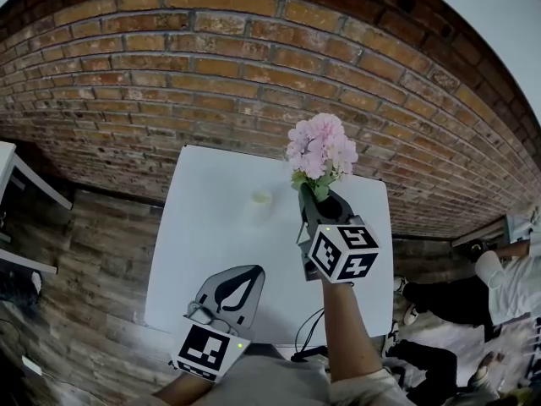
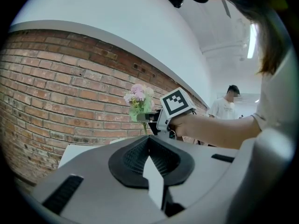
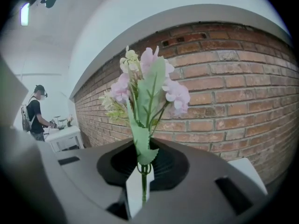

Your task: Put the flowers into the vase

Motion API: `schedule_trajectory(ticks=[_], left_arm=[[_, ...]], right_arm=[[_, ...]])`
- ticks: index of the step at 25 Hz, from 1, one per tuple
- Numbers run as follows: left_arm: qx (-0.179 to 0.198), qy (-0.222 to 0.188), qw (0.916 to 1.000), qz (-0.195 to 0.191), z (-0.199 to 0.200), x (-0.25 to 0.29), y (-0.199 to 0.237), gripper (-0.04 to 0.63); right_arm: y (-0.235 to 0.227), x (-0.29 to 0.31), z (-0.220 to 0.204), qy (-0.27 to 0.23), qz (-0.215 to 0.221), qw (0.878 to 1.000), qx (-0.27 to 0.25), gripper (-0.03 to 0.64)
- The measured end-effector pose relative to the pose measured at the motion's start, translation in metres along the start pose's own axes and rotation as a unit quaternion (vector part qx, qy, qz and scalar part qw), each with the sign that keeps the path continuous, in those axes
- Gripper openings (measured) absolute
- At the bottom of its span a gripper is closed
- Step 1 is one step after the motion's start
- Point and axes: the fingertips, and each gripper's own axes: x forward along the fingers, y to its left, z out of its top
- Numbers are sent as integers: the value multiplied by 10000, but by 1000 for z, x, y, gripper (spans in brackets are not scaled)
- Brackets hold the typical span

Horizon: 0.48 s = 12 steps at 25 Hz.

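Note:
A bunch of pink flowers (image 1: 321,146) with green leaves stands upright above the right side of the white table (image 1: 211,227). My right gripper (image 1: 313,197) is shut on its thin green stem (image 3: 143,183), and the blooms (image 3: 145,92) rise in front of the brick wall. A small white vase (image 1: 261,203) stands on the table, left of the flowers and apart from them. My left gripper (image 1: 253,271) hovers near the table's front edge, jaws together with nothing in them. From the left gripper view (image 2: 149,157), the flowers (image 2: 138,99) and the right hand appear ahead.
A brick wall (image 1: 211,74) runs behind the table, over a wood-plank floor (image 1: 93,252). A black cable (image 1: 311,328) hangs at the table's near edge. People (image 1: 499,286) are at the right. Another white table (image 1: 17,184) stands at the left.

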Motion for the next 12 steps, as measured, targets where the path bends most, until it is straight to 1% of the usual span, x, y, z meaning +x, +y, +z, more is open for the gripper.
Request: schedule_trajectory(ticks=[7,12], left_arm=[[23,-19,9999,127,-1,-9,6,8],[20,-27,9998,197,-1,-12,11,8]], right_arm=[[17,1,22,-512,110,9985,-176,54],[27,1,42,-985,246,9945,-275,54]])
